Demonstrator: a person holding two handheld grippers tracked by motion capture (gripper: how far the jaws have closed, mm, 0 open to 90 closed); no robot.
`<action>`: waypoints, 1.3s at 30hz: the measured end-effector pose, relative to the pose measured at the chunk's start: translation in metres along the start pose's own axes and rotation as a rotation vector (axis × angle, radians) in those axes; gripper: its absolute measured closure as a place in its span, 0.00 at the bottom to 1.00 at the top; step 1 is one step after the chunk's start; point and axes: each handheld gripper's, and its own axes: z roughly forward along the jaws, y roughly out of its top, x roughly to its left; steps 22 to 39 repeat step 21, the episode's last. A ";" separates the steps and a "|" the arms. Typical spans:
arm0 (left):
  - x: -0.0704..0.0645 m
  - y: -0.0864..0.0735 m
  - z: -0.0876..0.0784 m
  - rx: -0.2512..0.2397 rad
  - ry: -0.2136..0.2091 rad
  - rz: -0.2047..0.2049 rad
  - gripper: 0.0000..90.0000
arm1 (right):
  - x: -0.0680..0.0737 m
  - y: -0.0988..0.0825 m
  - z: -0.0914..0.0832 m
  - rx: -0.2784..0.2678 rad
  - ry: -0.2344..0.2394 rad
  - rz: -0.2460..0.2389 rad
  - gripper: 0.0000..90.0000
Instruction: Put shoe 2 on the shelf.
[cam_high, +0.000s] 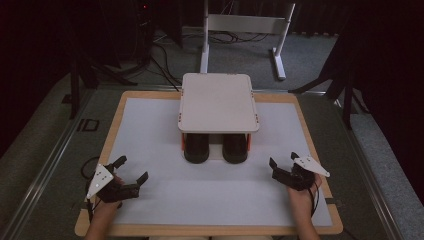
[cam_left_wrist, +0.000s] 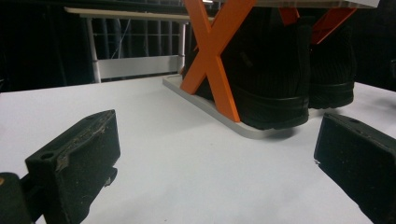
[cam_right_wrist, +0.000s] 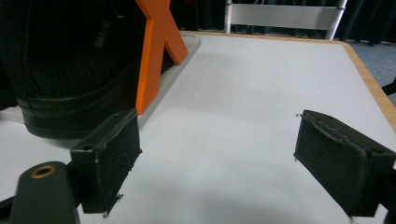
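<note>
At the left of the desk (cam_high: 150, 200), the left gripper (cam_high: 131, 176) rests low near the front edge, its fingers (cam_left_wrist: 74, 163) spread wide with nothing between them. In the left gripper view they frame the bare white surface and, farther off, the pair of black shoes.

In the middle stands a small rack (cam_high: 218, 102) with a pale flat top and orange X-shaped side braces (cam_left_wrist: 212, 56). The two black shoes (cam_high: 215, 148) sit side by side on its lower shelf, under the top. Their rounded toes jut out toward the person, so each shoe's long axis runs front to back across the desk, heel ends hidden beneath the top.

At the right, the right gripper (cam_high: 282, 166) also rests near the front edge, fingers (cam_right_wrist: 112, 158) parted and empty, well apart from the shoes.

Judging by this, the work has not begun: neither shoe is touched, and reaching, grasping and drawing them out remain.
</note>
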 end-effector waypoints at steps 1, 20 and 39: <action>0.000 0.000 0.000 0.000 0.000 0.000 0.01 | -0.001 -0.001 -0.001 0.002 -0.004 -0.005 0.15; 0.000 0.000 -0.001 -0.004 0.000 0.005 0.01 | -0.024 -0.017 -0.018 0.008 -0.033 -0.029 0.15; 0.000 0.000 -0.001 -0.004 0.000 0.005 0.01 | -0.024 -0.017 -0.018 0.008 -0.033 -0.029 0.15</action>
